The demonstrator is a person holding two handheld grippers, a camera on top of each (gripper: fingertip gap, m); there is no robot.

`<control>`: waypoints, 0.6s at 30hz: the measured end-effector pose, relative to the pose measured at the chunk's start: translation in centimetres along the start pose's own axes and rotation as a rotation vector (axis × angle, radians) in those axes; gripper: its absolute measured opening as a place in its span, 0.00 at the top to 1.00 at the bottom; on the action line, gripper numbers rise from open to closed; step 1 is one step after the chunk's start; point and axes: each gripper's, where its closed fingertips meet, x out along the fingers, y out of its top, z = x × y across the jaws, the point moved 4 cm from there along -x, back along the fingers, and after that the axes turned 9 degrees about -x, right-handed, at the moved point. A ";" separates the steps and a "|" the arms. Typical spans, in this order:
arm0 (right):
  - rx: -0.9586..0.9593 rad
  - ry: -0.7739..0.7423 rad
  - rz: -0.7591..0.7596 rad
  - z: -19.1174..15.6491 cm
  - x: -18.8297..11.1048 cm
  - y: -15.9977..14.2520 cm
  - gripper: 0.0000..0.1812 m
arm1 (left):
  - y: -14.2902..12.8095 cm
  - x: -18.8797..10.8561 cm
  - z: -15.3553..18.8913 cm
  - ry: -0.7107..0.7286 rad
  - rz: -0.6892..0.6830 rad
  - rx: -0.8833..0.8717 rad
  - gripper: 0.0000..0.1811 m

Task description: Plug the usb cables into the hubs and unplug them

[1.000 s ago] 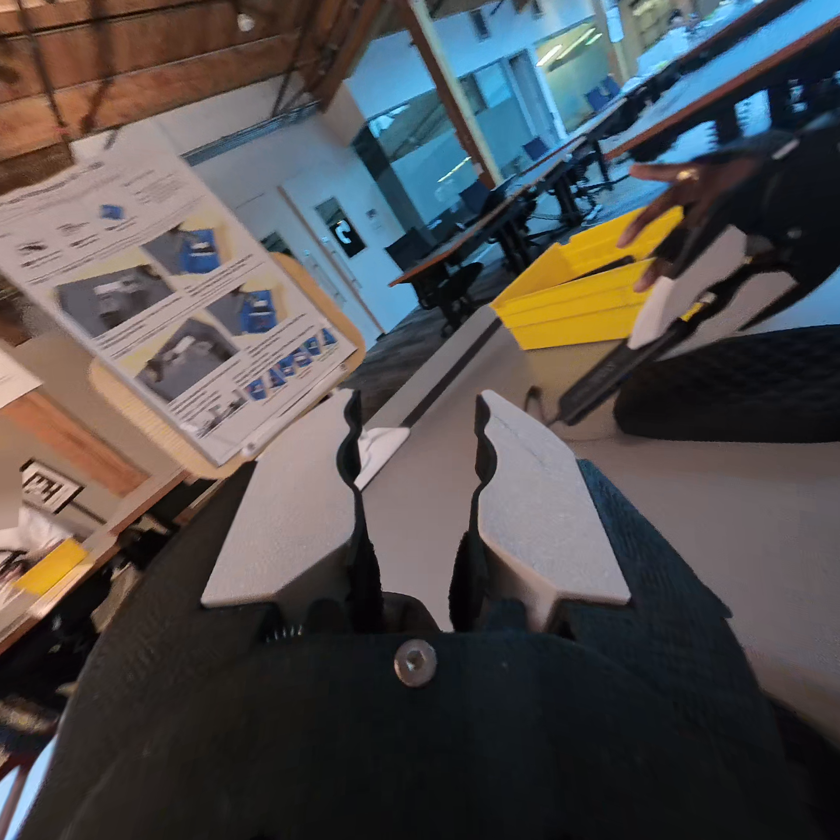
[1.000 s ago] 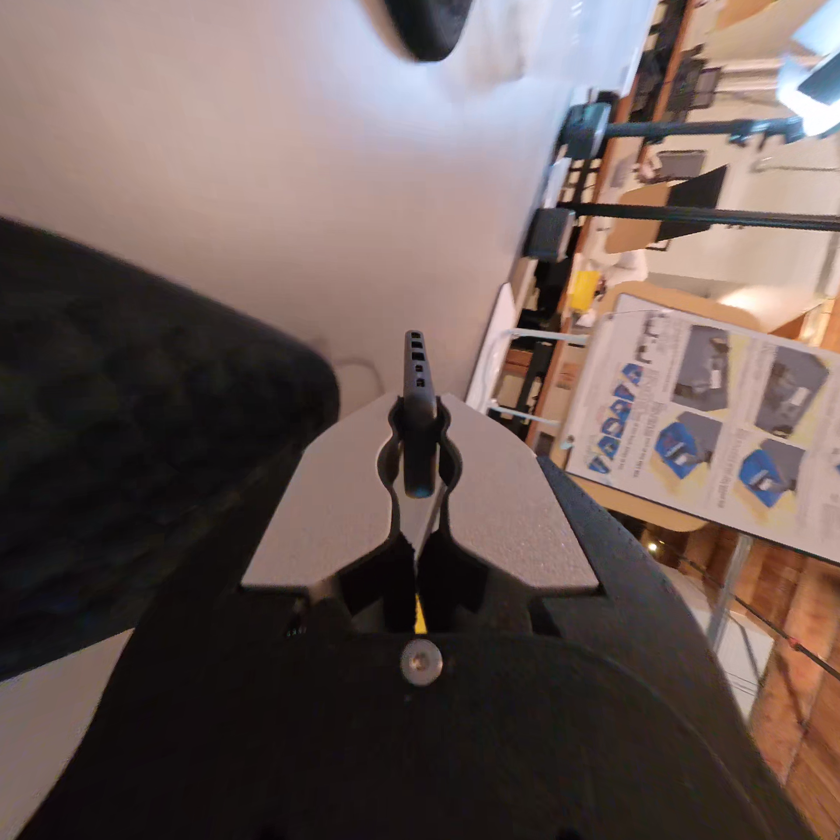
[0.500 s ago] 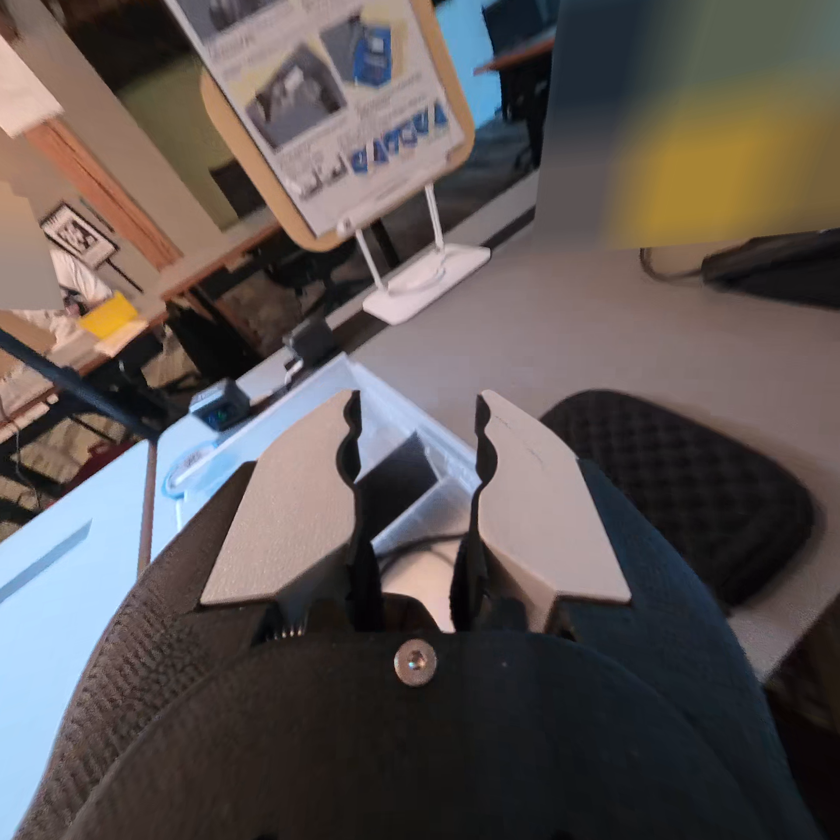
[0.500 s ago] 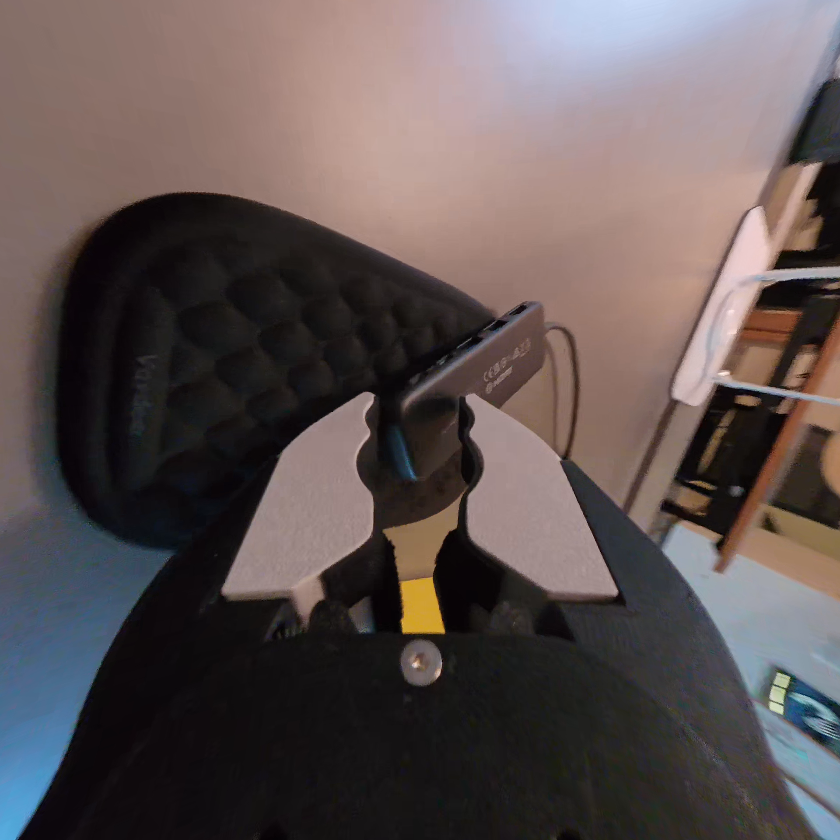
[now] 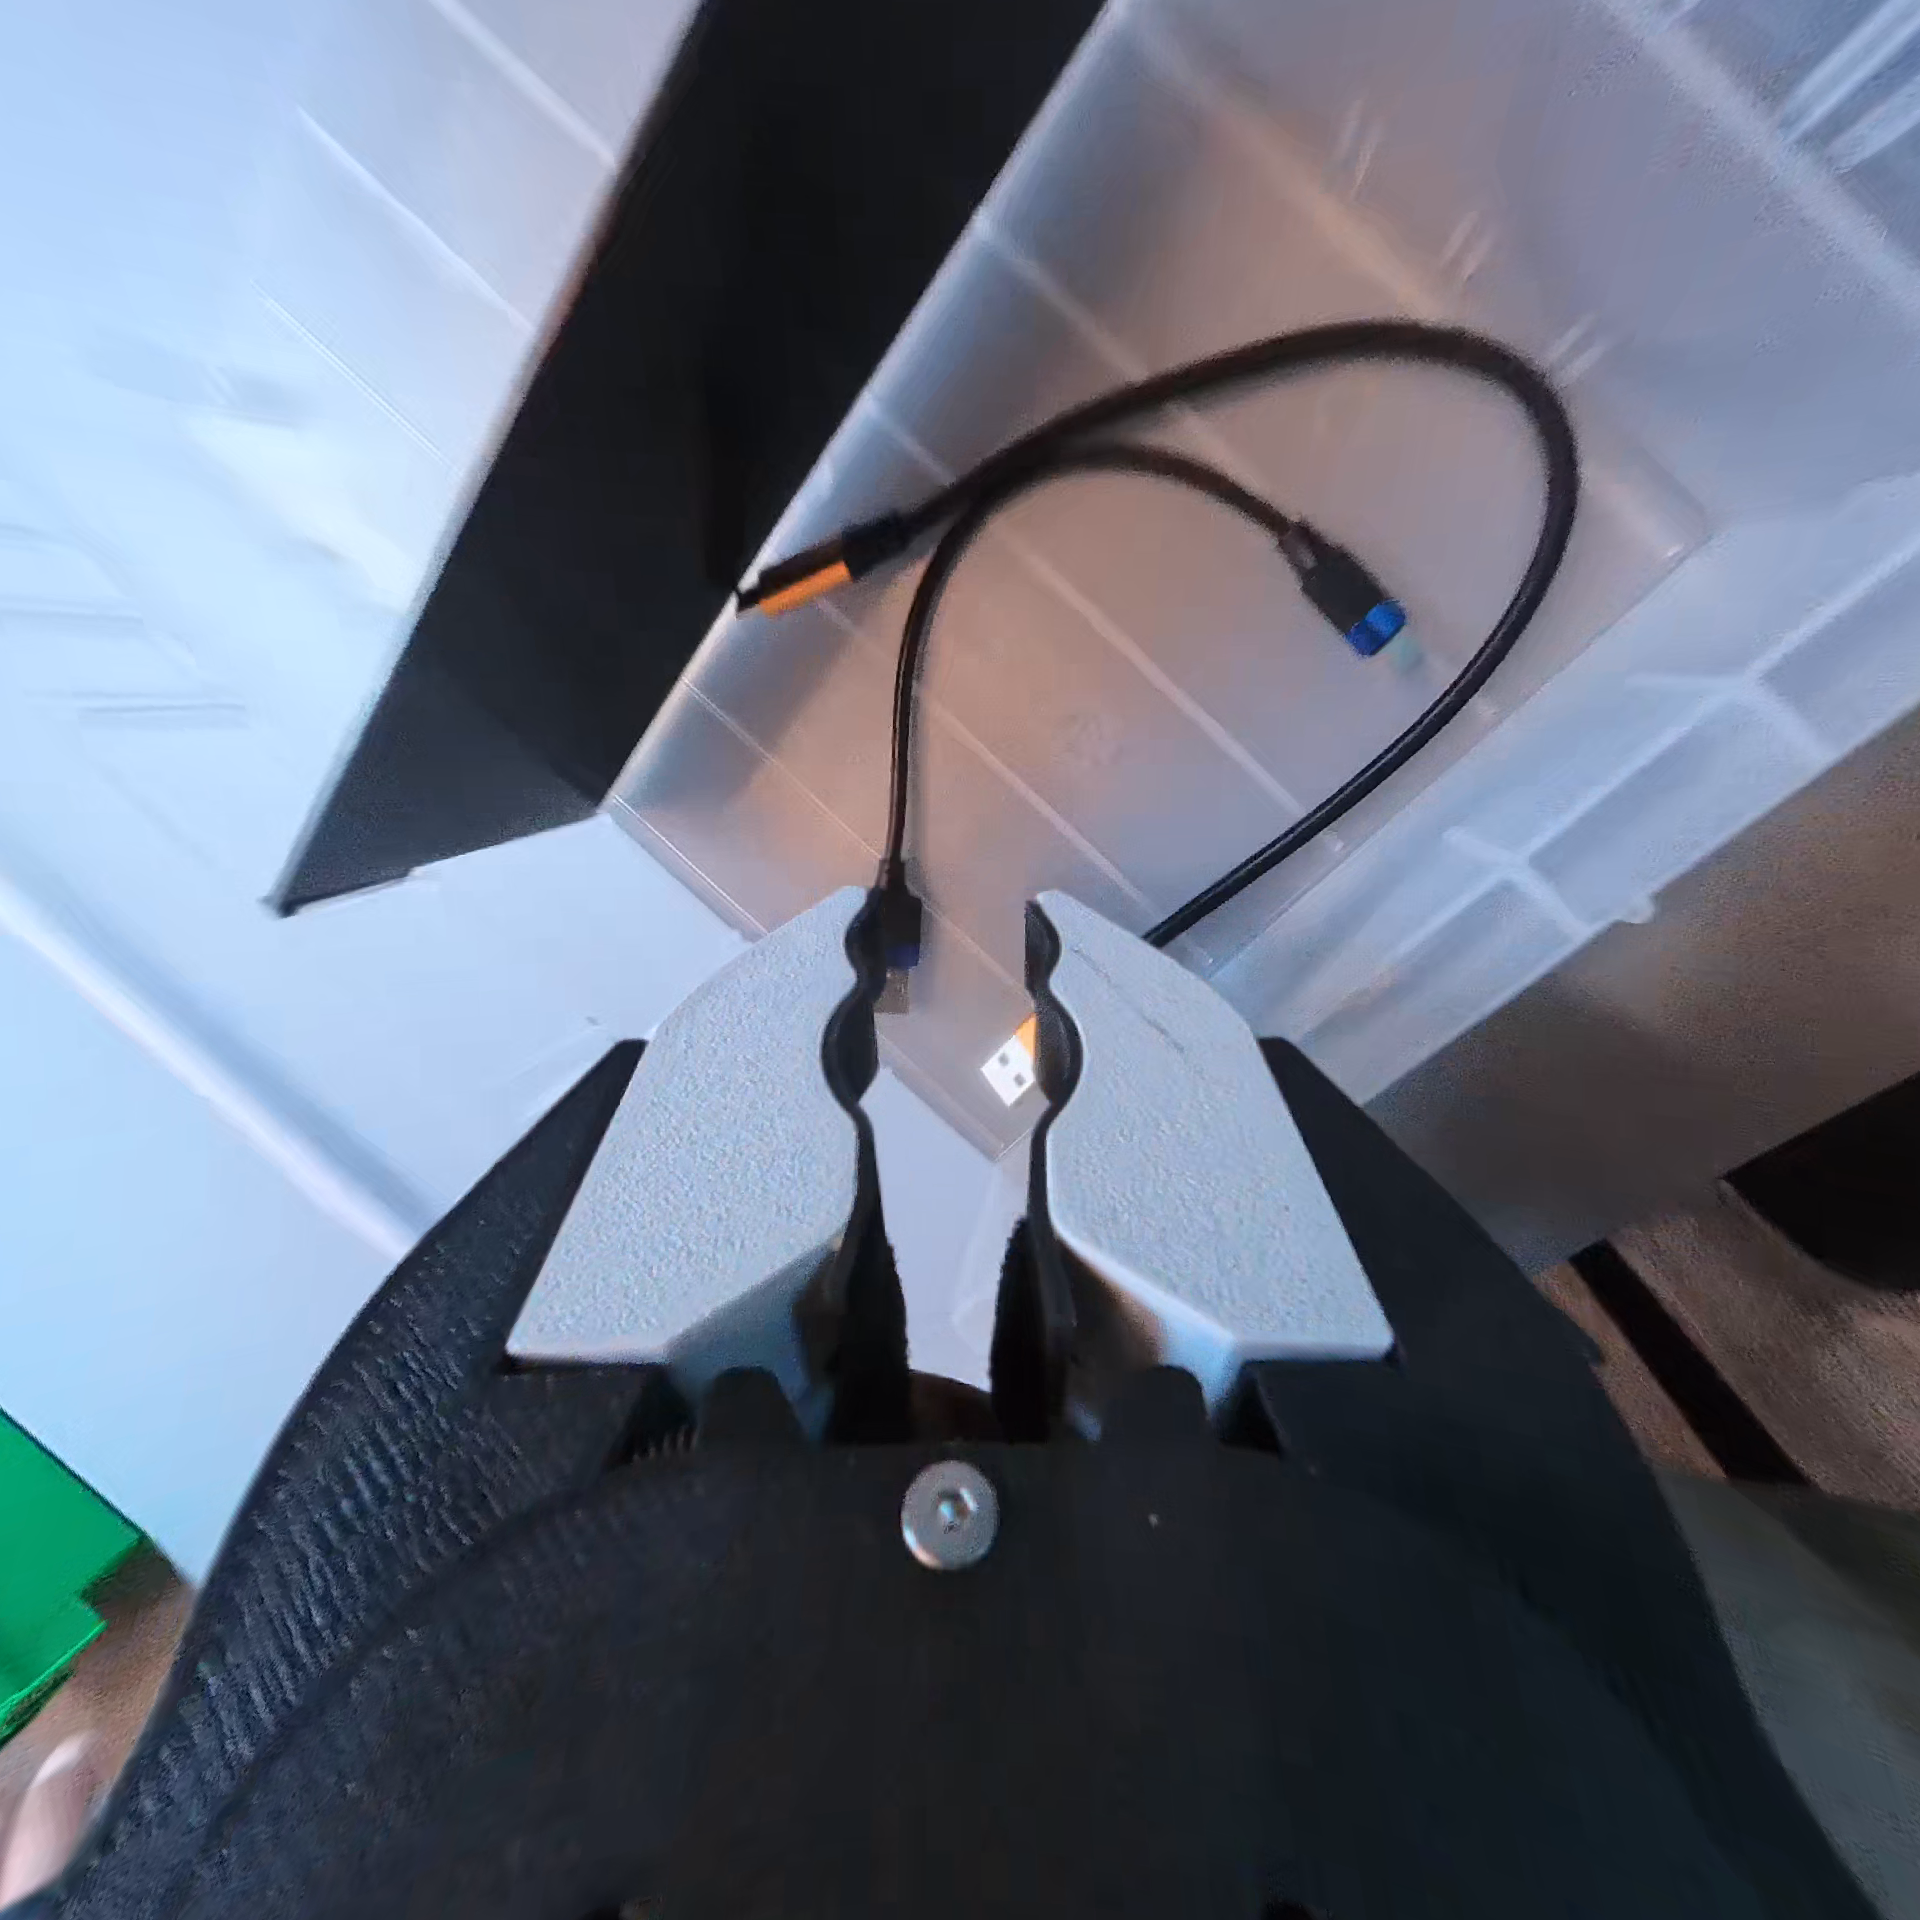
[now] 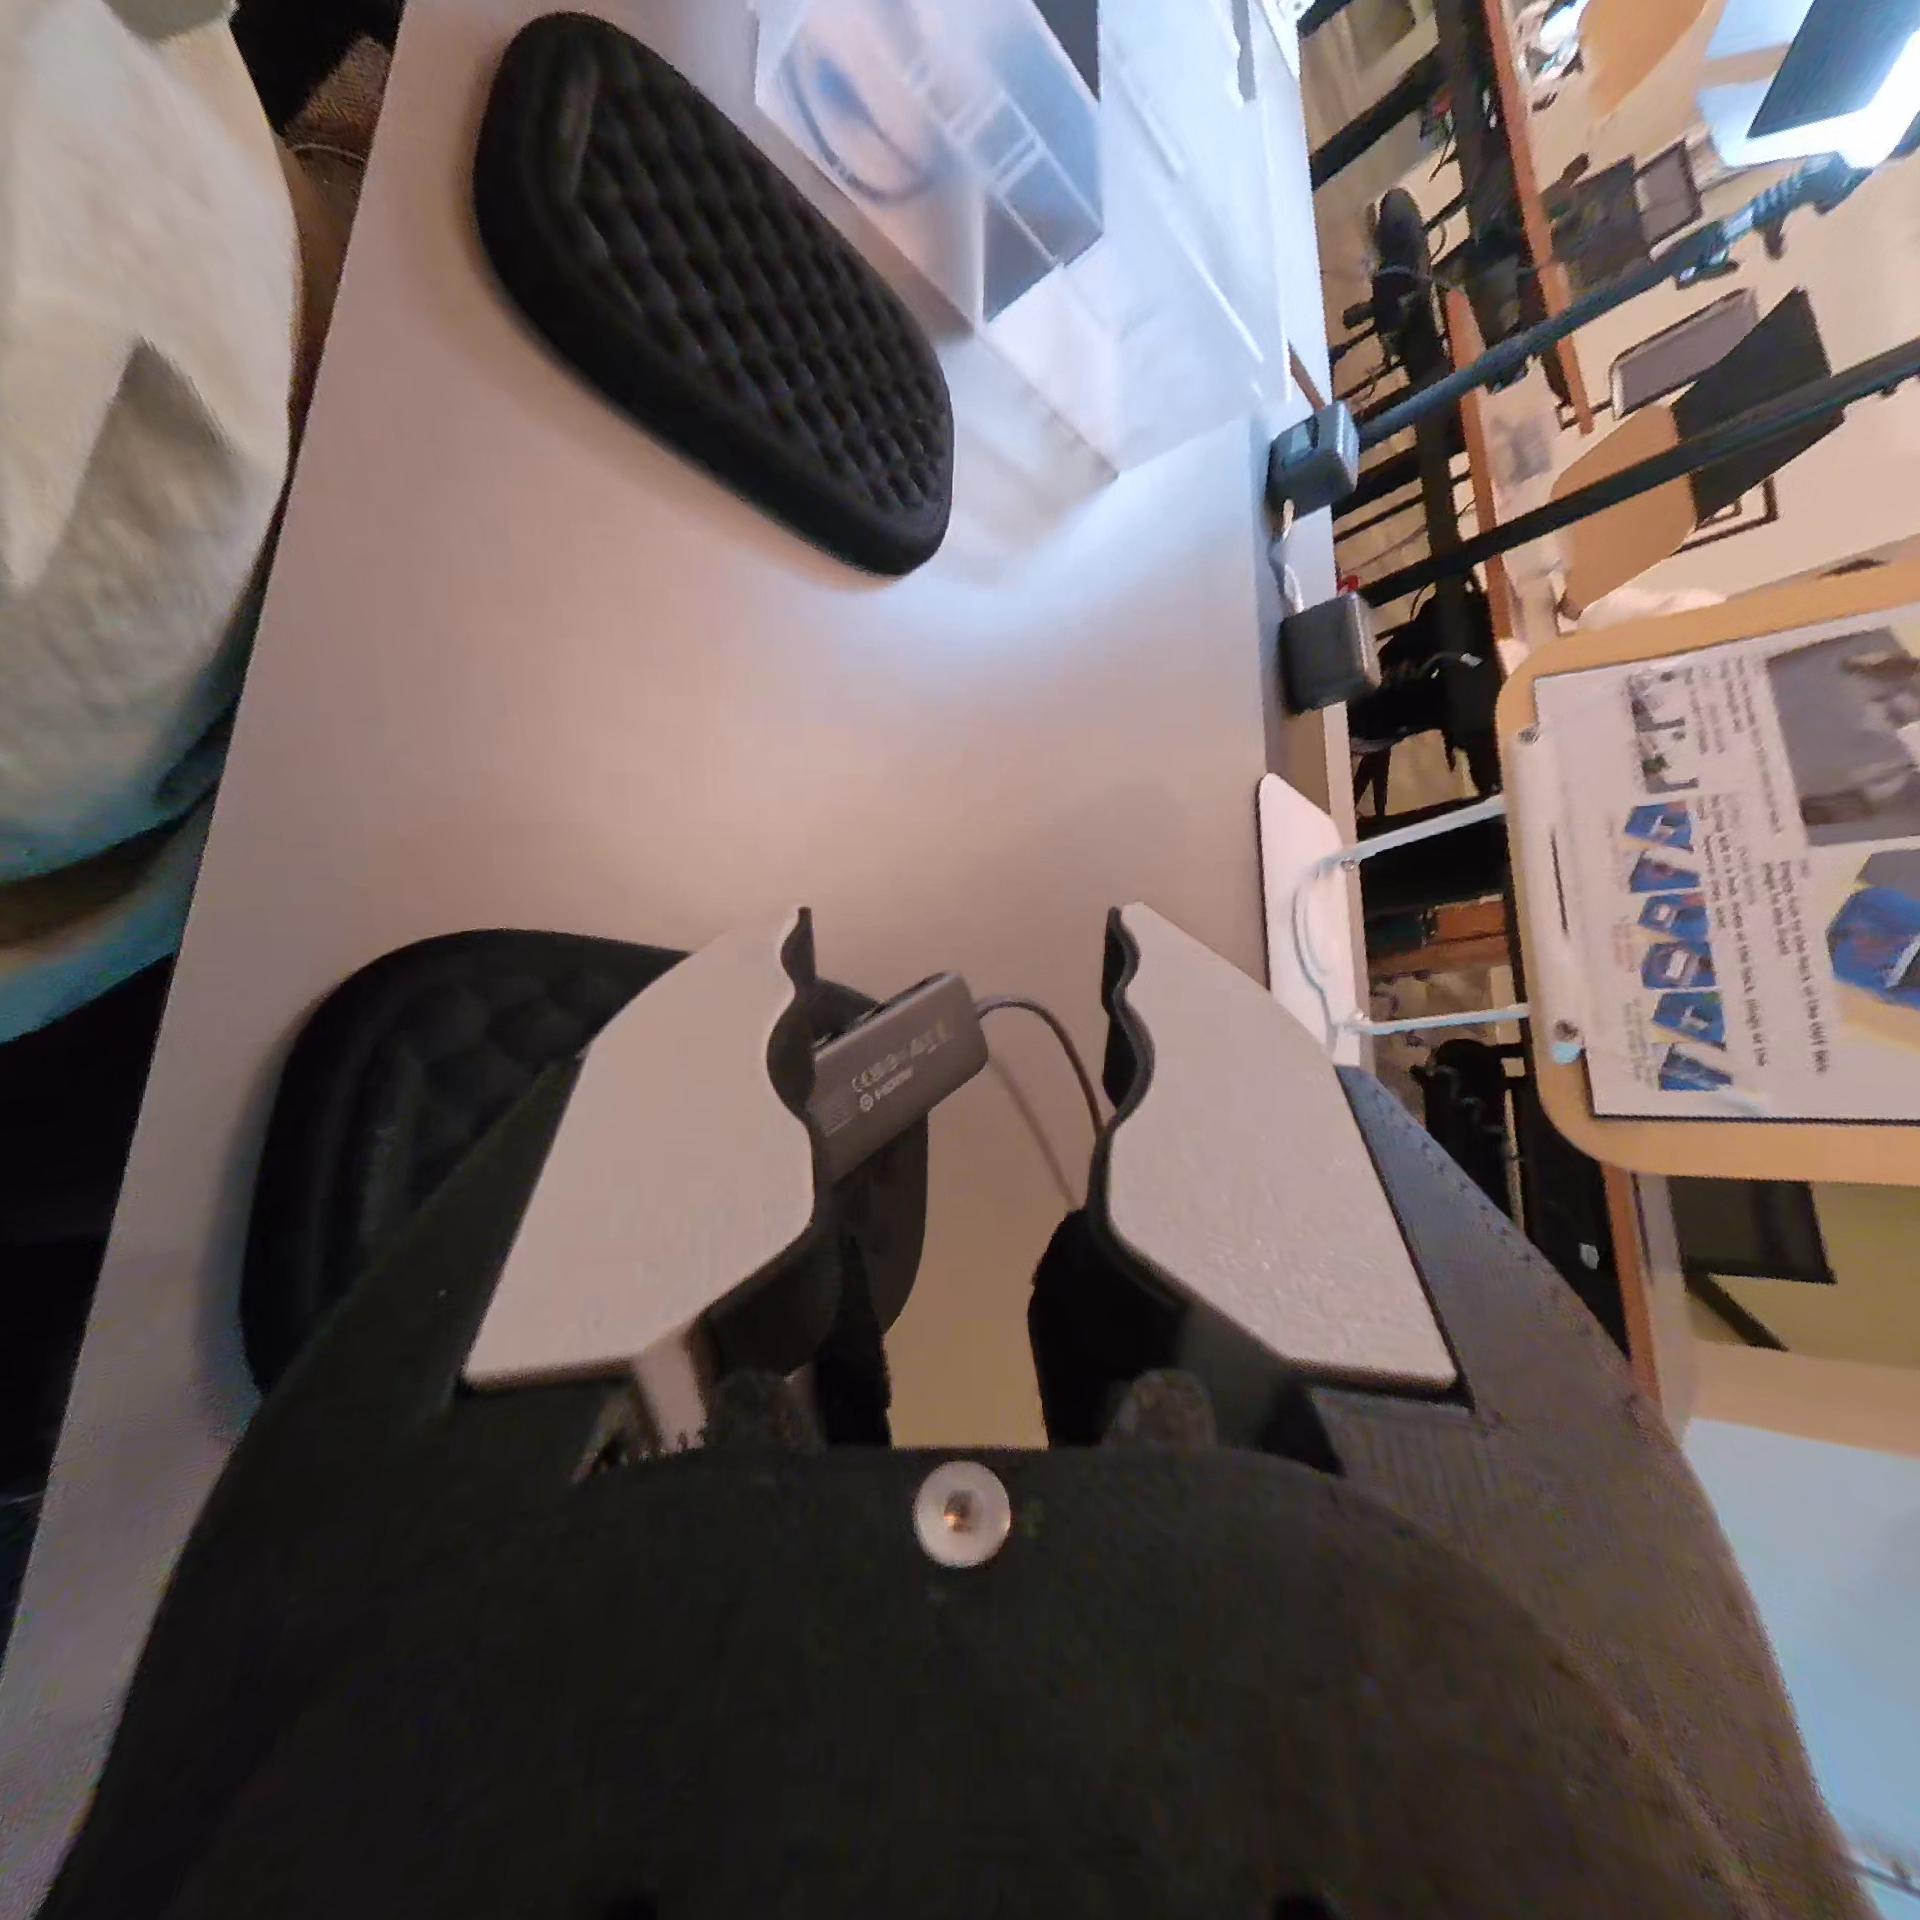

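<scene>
In the left wrist view my left gripper point(image 5: 945, 925) is open and empty, just above a clear plastic bin point(image 5: 1558, 831). In the bin lie black USB cables point(image 5: 1538, 540) with an orange-collared plug point(image 5: 800, 587), a blue-collared plug point(image 5: 1371, 629), a black plug point(image 5: 896, 940) by my left finger, and a silver plug point(image 5: 1008, 1075) between the fingers. In the right wrist view my right gripper point(image 6: 961, 930) is open. The grey hub point(image 6: 899, 1070) lies loose on a black pad point(image 6: 416, 1081), partly behind the left finger, with its thin cable point(image 6: 1049, 1049) trailing right.
A second black pad point(image 6: 717, 301) lies farther along the white table point(image 6: 623, 727), with the clear bin point(image 6: 935, 135) beyond it. A white-footed sign stand point(image 6: 1714, 883) is at the table's far edge. A person's light clothing point(image 6: 104, 416) is at the left. A dark panel point(image 5: 623, 416) lies by the bin.
My right gripper has opened and let go of the hub, which now rests on the black pad. My left gripper has swung down from the table view to over the cable bin, still open.
</scene>
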 end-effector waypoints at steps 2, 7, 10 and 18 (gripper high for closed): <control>-0.021 -0.002 0.002 0.0 0.2 0.4 0.71 | 0.0 0.9 -0.5 -0.020 -0.097 0.011 0.86; -0.041 0.014 -0.038 -0.3 0.7 0.1 0.71 | 0.5 2.6 -1.3 -0.063 -0.235 0.070 0.85; -0.039 0.004 -0.042 -0.3 0.6 -0.1 0.71 | 0.4 3.3 -1.6 -0.082 -0.310 0.077 0.85; -0.051 -0.012 -0.048 -0.2 0.9 -0.3 0.72 | 1.1 4.1 -1.4 -0.083 -0.351 0.098 0.93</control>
